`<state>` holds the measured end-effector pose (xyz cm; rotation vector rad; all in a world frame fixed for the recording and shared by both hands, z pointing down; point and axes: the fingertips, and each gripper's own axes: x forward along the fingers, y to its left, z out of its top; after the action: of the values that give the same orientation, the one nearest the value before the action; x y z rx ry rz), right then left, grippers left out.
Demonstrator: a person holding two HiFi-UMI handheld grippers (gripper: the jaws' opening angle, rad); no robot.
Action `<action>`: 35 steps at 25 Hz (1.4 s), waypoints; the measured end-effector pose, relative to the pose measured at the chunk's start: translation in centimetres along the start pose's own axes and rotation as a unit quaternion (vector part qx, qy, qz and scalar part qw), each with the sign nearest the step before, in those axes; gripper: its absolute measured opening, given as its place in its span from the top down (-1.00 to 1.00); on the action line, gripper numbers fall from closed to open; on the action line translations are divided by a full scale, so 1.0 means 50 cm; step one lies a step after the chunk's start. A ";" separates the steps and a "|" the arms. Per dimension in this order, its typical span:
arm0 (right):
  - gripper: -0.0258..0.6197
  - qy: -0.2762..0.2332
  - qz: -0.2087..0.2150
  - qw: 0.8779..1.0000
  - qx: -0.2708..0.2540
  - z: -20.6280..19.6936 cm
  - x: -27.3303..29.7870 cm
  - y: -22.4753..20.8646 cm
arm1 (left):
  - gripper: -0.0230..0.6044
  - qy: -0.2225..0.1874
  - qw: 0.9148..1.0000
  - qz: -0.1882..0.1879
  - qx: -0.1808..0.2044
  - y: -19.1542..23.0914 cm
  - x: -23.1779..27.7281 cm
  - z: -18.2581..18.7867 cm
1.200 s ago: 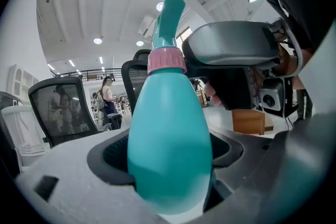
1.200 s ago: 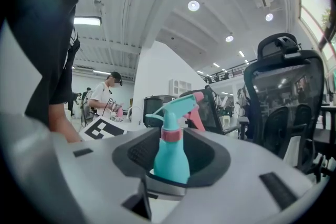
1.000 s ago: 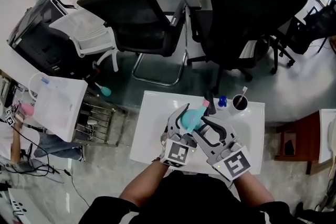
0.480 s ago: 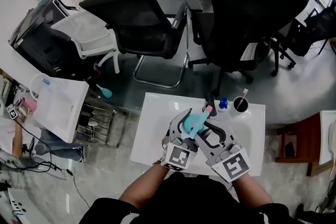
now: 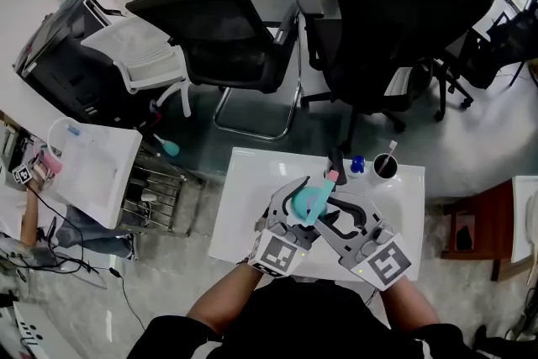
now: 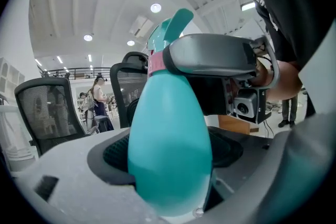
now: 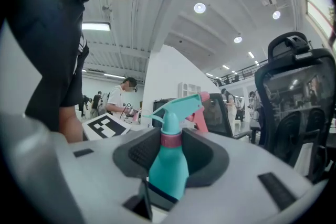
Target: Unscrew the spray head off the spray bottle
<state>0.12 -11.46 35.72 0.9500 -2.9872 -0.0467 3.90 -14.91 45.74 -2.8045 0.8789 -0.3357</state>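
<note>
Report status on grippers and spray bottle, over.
Left gripper clamped on spray bottle. Right gripper just closing on pink collar. Spray head not off yet. Nothing blocking.

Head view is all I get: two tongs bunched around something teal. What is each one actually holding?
Observer: The left tongs clamp the spray bottle by its fat teal body.
Operator: And the right ones?
Observer: The right tongs have just been closing; the pink collar under the spray head sits between them, apparently touched on both sides.
Operator: Is the head off yet?
Observer: No; the right gripper view shows it seated on that collar, no gap.
</note>
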 end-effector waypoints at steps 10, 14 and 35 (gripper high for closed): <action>0.51 -0.005 0.114 0.993 -0.027 -0.001 -0.030 0.037 | -0.38 -0.027 0.990 -0.136 0.028 -0.048 -0.030 0.045; 0.51 -0.010 0.170 0.985 -0.038 0.004 -0.043 0.050 | -0.38 -0.037 0.980 -0.190 0.042 -0.072 -0.042 0.046; 0.07 -0.031 0.097 0.995 -0.005 -0.002 -0.026 0.008 | -0.38 0.024 0.995 -0.097 -0.008 -0.020 -0.008 0.011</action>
<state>0.95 -10.41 35.83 0.6654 -3.1171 -0.0903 4.27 -13.79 45.40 -2.9150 0.6213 -0.4282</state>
